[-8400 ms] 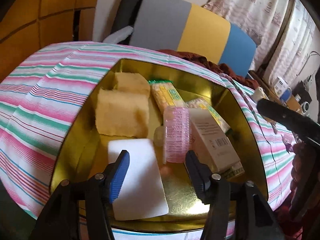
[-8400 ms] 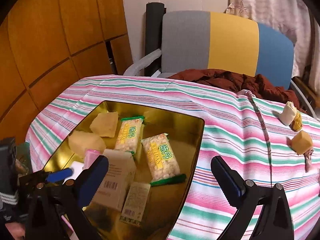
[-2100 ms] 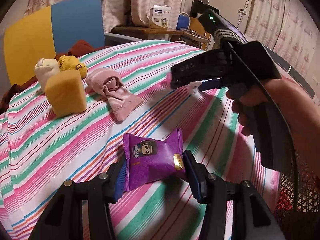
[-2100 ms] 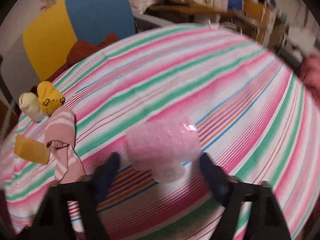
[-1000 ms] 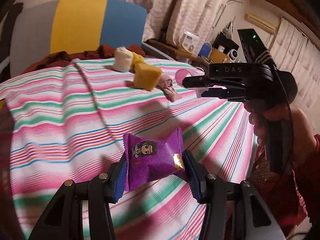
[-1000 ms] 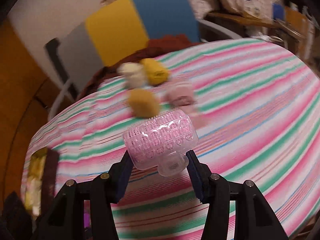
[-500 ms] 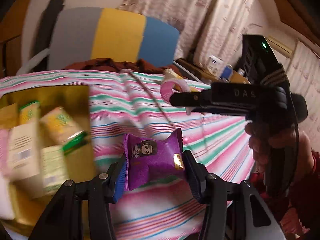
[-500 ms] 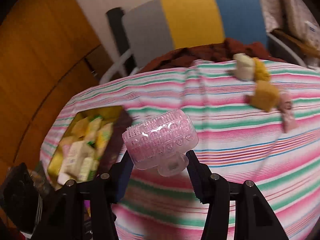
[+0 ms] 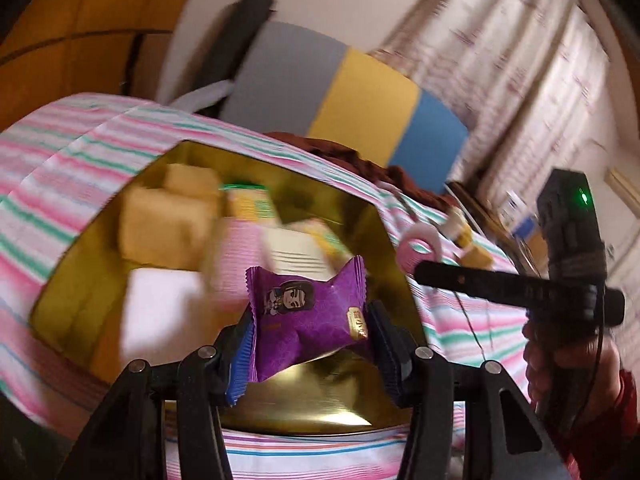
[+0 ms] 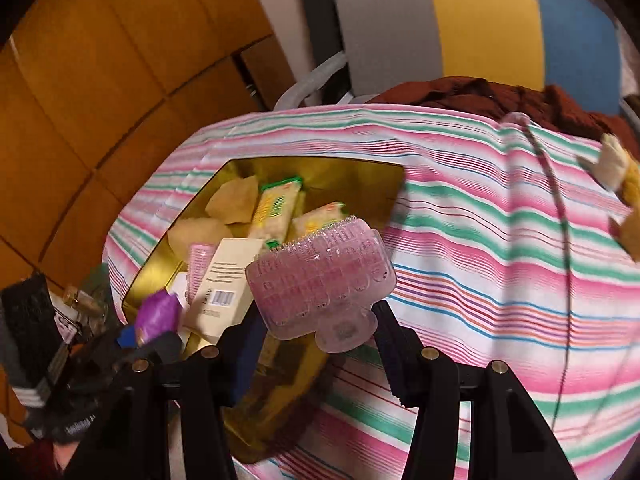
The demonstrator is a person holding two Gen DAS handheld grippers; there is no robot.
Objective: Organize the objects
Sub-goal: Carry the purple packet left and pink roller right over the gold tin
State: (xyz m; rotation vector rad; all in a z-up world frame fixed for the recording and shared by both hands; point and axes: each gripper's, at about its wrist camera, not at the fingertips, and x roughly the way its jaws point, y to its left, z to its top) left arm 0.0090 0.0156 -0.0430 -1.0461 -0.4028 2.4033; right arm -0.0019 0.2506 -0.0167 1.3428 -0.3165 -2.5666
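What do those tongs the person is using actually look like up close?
Both the left tongs and the right tongs are black plastic frames with silver bolts and two fingers faced with ribbed blue pads. The right one's boxy black top carries a green light and faint lettering. A red sleeve shows at that wrist.

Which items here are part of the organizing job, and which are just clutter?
Job:
left hand-held gripper holding purple snack packet
right hand-held gripper holding pink hair roller
gold tin

Lying about:
tricolour chair
brown garment
striped tablecloth
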